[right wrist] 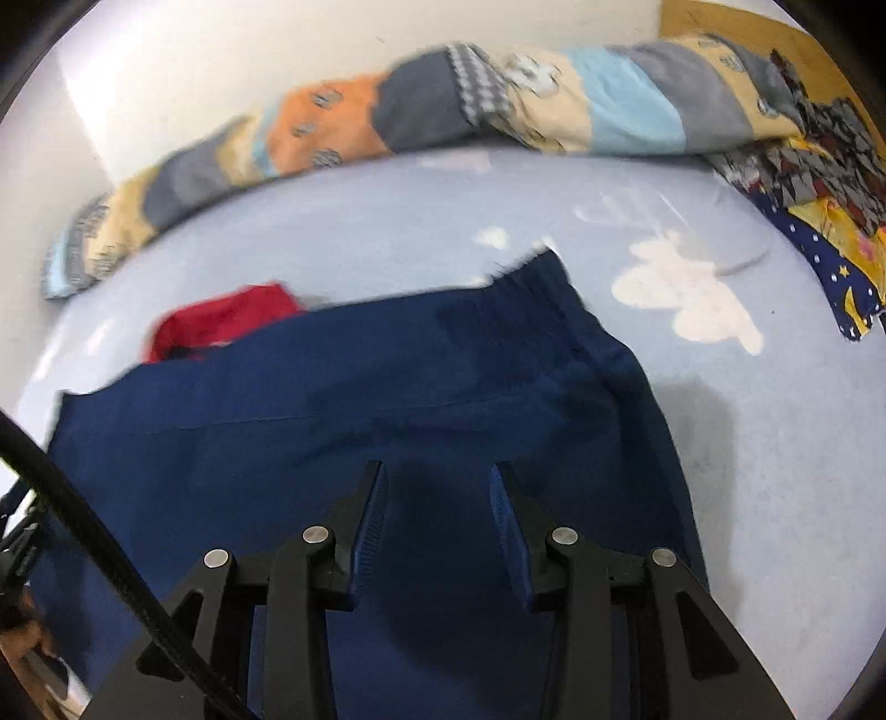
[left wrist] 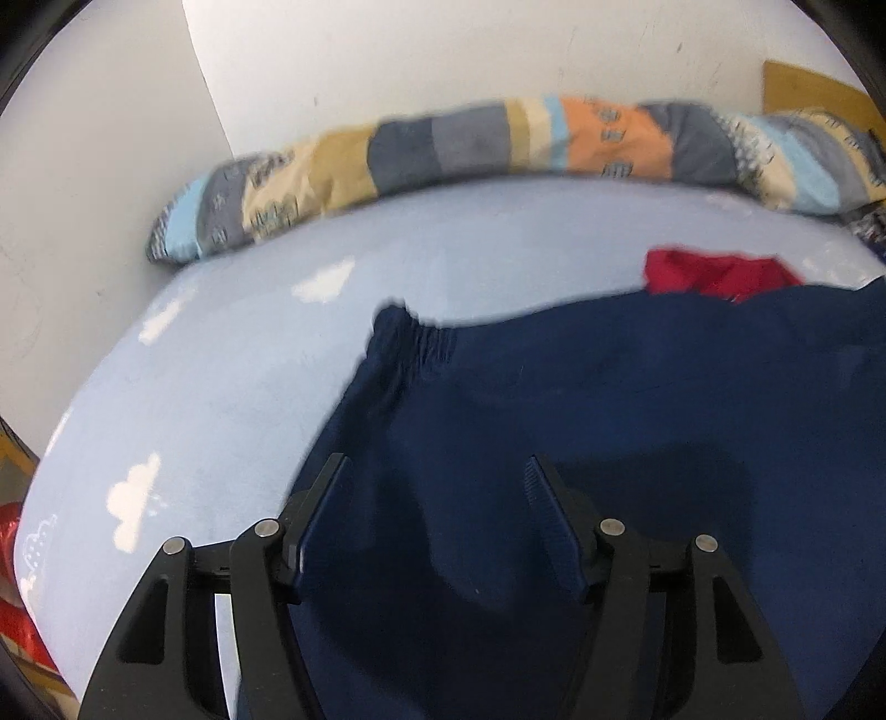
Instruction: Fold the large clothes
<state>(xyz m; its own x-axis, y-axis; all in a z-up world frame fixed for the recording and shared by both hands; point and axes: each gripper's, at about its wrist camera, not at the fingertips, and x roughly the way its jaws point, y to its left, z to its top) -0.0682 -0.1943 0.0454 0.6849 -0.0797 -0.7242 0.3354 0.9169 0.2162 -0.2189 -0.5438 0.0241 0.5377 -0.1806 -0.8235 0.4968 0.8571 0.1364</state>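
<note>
A navy blue garment [left wrist: 581, 387] with an elastic waistband lies spread on the light blue bed sheet [left wrist: 221, 376]. It also shows in the right wrist view [right wrist: 387, 387]. My left gripper [left wrist: 437, 471] is open and empty, held just above the garment's left part. My right gripper [right wrist: 437, 476] is open and empty, held above the garment's right part. A red garment [left wrist: 714, 274] lies behind the navy one, partly hidden by it; it also shows in the right wrist view [right wrist: 227, 318].
A rolled patchwork quilt [left wrist: 498, 144] runs along the white wall [left wrist: 387, 50] at the back of the bed. Dark patterned bedding [right wrist: 819, 183] lies at the back right. A black cable [right wrist: 111, 554] crosses the lower left of the right wrist view.
</note>
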